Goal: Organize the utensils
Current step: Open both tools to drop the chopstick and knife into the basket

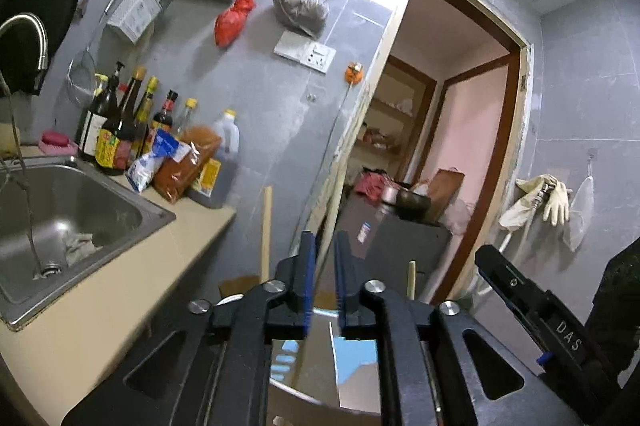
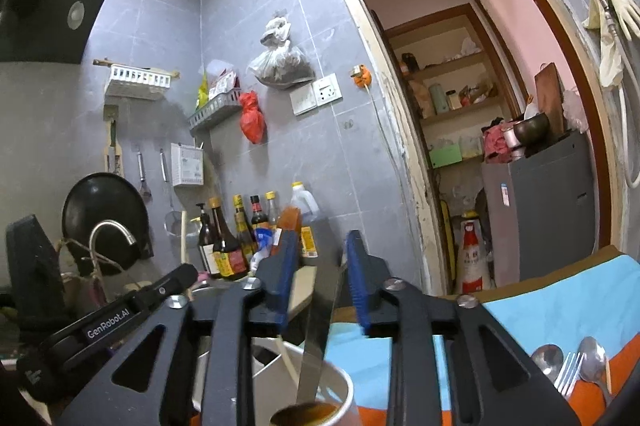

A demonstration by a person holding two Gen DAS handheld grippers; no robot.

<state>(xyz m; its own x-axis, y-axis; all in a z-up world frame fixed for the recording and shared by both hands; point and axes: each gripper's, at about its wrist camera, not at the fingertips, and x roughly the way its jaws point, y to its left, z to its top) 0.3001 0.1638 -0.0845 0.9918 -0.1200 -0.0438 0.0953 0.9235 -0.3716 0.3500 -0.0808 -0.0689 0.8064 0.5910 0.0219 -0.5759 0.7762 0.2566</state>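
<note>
In the right wrist view a knife blade stands upright in a white cup, between the fingers of my right gripper, which is open and not touching it. A wooden chopstick leans in a second holder beside it. Two spoons and a fork lie on a blue and orange cloth at the lower right. In the left wrist view my left gripper has its jaws close together with a narrow gap, above the shiny blade; a chopstick tip shows beside it.
A steel sink with a curved tap is at the left, with sauce bottles and packets behind it. Wall racks, hanging bags and a socket are on the grey tiles. An open doorway leads to a fridge and shelves.
</note>
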